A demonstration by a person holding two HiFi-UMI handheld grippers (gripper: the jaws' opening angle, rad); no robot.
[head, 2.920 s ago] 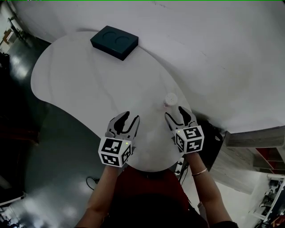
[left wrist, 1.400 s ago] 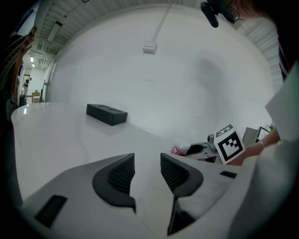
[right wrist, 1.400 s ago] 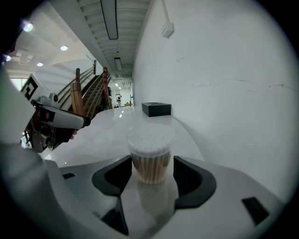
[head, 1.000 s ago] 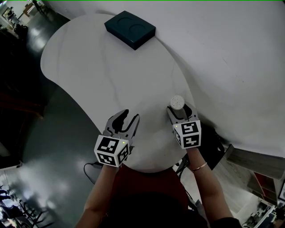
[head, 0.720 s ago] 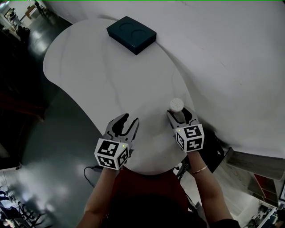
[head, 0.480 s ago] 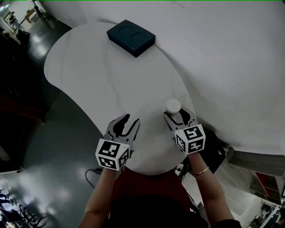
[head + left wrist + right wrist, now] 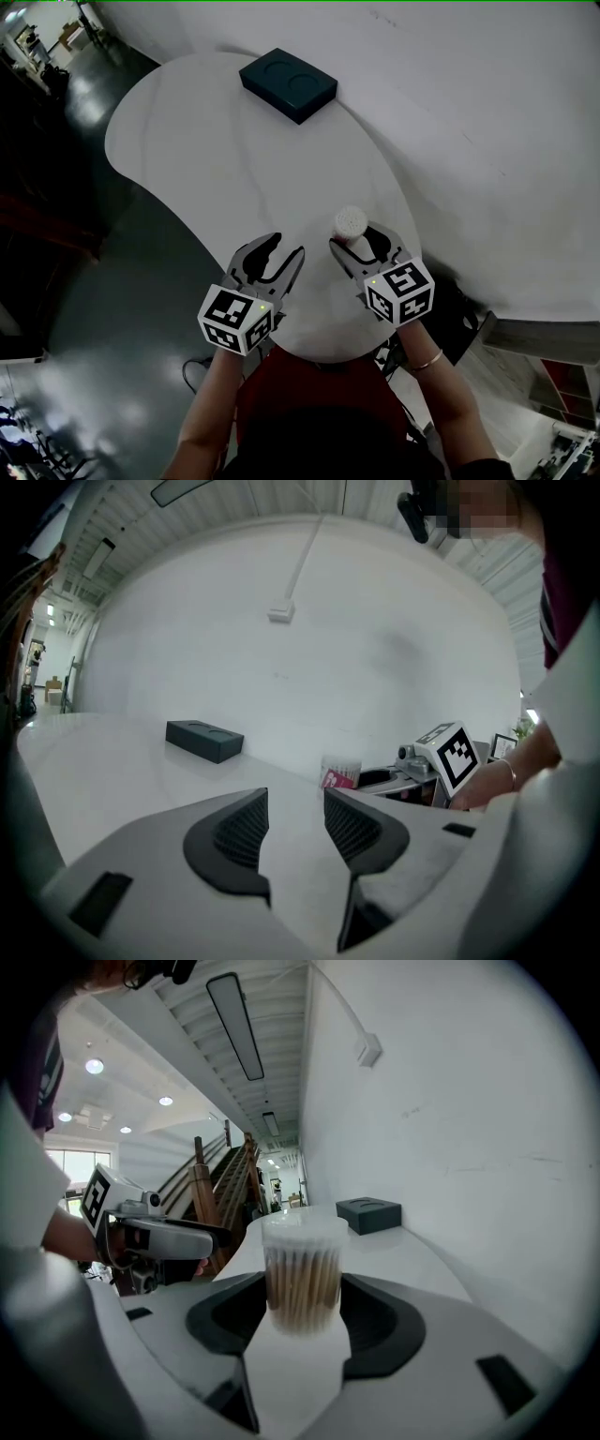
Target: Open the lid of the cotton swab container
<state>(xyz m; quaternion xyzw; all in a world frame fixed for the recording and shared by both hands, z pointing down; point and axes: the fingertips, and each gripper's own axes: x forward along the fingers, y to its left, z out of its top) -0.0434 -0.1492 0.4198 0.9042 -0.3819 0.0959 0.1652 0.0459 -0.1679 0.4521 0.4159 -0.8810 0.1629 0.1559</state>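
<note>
Your right tool (image 7: 302, 1302) is clenched on the cotton swab container (image 7: 351, 222), its lid (image 7: 302, 1227) on, by the near right edge of the worktop (image 7: 234, 159). Your left tool (image 7: 295, 808) is released, its jaws just widened slightly, with nothing between them.

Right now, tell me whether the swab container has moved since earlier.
Yes. Against the dark box, the swab container, in the right tool, has shifted left toward the left tool.

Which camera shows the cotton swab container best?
The right gripper view: the cotton swab container stands close and central, swabs visible through its clear wall, lid on. The head view shows mainly its white lid from above; the left gripper view shows it small and distant.
</note>
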